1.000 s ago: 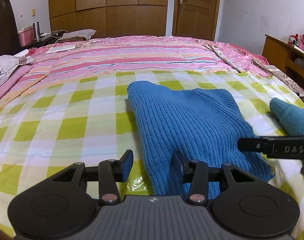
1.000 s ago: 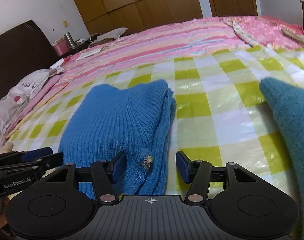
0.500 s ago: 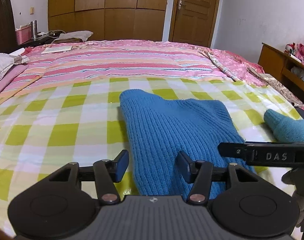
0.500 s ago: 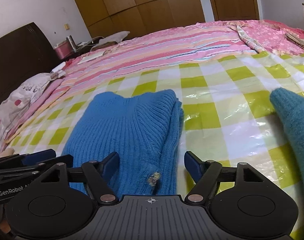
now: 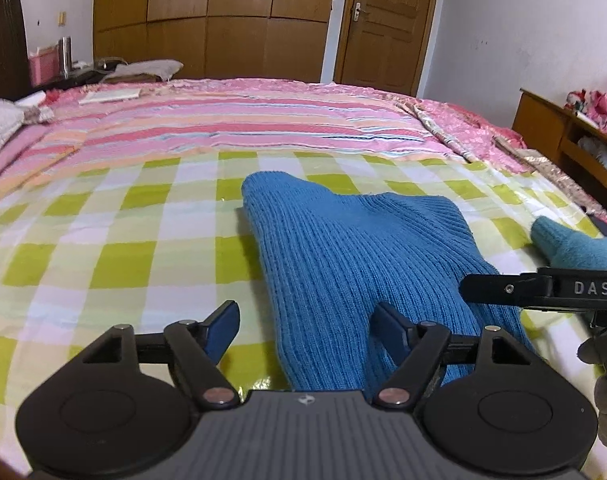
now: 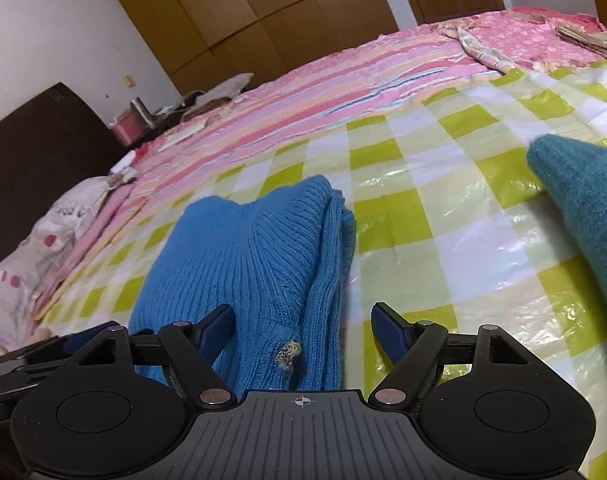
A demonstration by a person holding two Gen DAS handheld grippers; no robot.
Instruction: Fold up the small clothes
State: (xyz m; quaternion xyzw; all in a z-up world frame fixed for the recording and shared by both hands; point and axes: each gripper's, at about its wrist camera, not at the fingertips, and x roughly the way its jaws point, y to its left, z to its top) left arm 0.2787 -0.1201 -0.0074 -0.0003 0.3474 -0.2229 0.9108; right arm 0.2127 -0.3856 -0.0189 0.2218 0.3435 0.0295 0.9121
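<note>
Blue sweater (image 5: 355, 264) folded on bed's near edge | left gripper (image 5: 305, 326), right gripper (image 6: 303, 326) fingers opening, pinching nothing | teal garment (image 6: 583, 200) unfolded

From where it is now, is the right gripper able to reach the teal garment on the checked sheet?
Probably yes. The right gripper, jaws opening, sits over the blue sweater; the teal garment lies to its right, and only bare checked sheet is between them.

You're working in a home bedroom: a wide bed (image 5: 103, 208) under pink striped bedding and a green-checked plastic sheet, a curved brown wooden wardrobe (image 5: 211, 16), a panelled wooden door (image 5: 387, 20), and a pillow (image 6: 59, 224) by the dark headboard (image 6: 35, 140).
</note>
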